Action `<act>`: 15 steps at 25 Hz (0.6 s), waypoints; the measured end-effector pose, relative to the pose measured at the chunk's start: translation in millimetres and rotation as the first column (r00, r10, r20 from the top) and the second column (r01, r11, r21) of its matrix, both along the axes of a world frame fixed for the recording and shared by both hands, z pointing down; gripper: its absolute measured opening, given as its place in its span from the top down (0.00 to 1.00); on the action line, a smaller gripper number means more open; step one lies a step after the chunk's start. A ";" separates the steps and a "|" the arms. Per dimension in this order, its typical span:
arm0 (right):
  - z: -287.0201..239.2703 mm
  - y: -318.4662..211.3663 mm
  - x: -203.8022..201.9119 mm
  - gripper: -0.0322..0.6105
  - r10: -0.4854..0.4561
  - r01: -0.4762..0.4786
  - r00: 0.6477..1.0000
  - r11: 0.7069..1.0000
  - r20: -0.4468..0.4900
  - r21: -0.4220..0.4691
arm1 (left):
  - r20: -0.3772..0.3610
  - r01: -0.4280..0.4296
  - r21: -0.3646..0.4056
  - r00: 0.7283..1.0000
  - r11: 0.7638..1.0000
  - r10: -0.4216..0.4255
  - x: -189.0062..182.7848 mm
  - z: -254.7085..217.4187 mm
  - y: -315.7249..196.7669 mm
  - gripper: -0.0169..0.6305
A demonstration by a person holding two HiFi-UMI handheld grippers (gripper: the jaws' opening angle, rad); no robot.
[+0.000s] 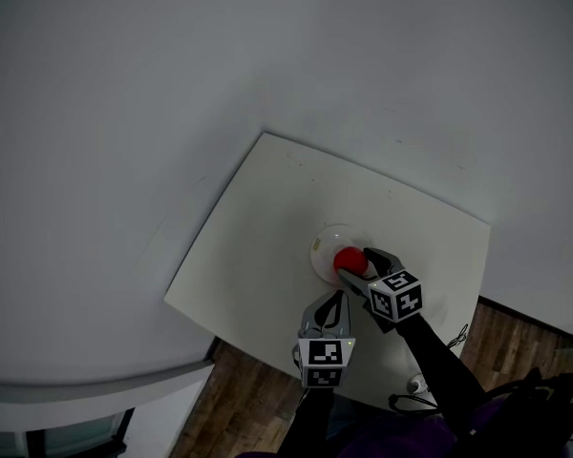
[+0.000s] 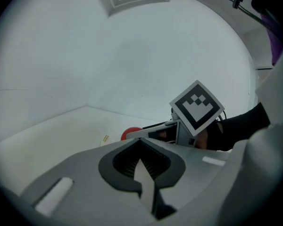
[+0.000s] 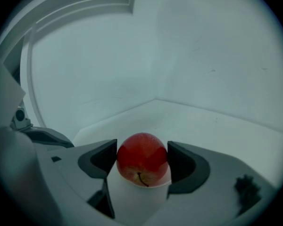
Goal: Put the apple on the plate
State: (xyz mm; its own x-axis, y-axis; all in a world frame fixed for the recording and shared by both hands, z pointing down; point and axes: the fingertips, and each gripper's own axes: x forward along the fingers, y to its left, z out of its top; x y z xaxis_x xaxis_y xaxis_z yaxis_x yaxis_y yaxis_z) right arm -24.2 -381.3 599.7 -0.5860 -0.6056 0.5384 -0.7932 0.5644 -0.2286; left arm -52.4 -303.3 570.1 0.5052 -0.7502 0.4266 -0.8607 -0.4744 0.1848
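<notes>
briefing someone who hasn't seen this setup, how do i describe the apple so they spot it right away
Find the white table set against the white walls; near its middle lies a pale round plate. Over the plate's near side, between the dark jaws of the right gripper, is the apple: small, round and the only red thing in sight.

On table (image 1: 258, 246), plate (image 1: 322, 245); over it, apple (image 1: 350, 260)

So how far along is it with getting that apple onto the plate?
Nearly there. The apple has been brought to the plate; whether it rests on it or hangs just above, I can't tell. The right gripper is clamped on the apple. What's left is to open and pull away. The left gripper waits alongside, shut and empty.
</notes>
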 end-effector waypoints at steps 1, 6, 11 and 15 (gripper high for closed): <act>0.2 -0.2 -0.4 0.43 0.001 -0.001 1.000 1.000 0.003 -0.003 | 0.000 0.000 0.000 1.000 1.000 0.000 -0.4 0.0 0.5 0.96; -0.3 -1.4 -2.8 0.43 -0.016 0.016 1.000 1.000 0.015 -0.019 | -0.010 0.008 0.003 1.000 1.000 -0.008 -2.1 -2.9 0.4 0.96; -8.6 -3.3 -3.0 0.43 -0.031 0.032 0.999 0.999 0.034 -0.017 | -0.021 0.013 0.011 1.000 1.000 -0.013 -1.7 -7.1 -0.2 0.96; -24.1 -6.7 0.2 0.43 -0.024 0.023 0.999 1.000 0.041 0.018 | -0.033 0.020 0.025 0.999 0.999 -0.019 -1.4 -13.5 -2.0 0.96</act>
State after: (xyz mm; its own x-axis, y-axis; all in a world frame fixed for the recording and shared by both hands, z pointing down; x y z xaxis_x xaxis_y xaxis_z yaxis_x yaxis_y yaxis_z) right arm -24.0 -388.0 575.6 -0.6217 -0.6004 0.5031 -0.7698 0.5869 -0.2510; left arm -53.8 -305.4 556.6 0.5037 -0.7703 0.3911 -0.8635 -0.4626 0.2010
